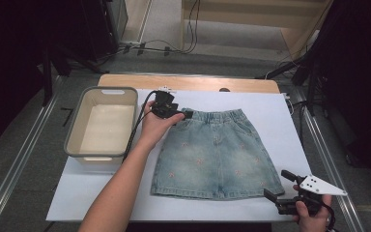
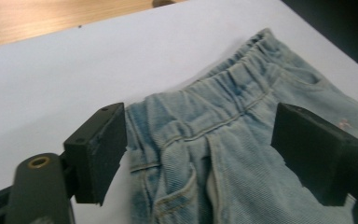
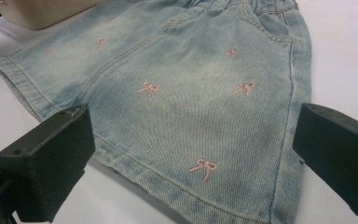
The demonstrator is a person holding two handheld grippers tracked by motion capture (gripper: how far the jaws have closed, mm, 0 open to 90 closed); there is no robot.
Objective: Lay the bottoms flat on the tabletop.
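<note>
Wooden tabletop [image 1: 125,79] is carrying a white sheet [image 1: 270,111]. Denim skirt [image 1: 217,154] is lying flat on it. Beige bin [image 1: 75,128] is sitting at its left edge.

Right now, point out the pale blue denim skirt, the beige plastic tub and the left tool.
Pale blue denim skirt [image 1: 217,159], high view, front panel.
Beige plastic tub [image 1: 75,123], high view, left wall.
Left tool [image 2: 200,154], left gripper view, between fingertips.

The skirt [image 1: 216,153] is faded, ribbed denim cloth with stitched pink bows. The basin [image 1: 101,124] looks smooth matt plastic. White matt paper [image 1: 270,108] covers the wooden worktop [image 1: 188,82].
</note>
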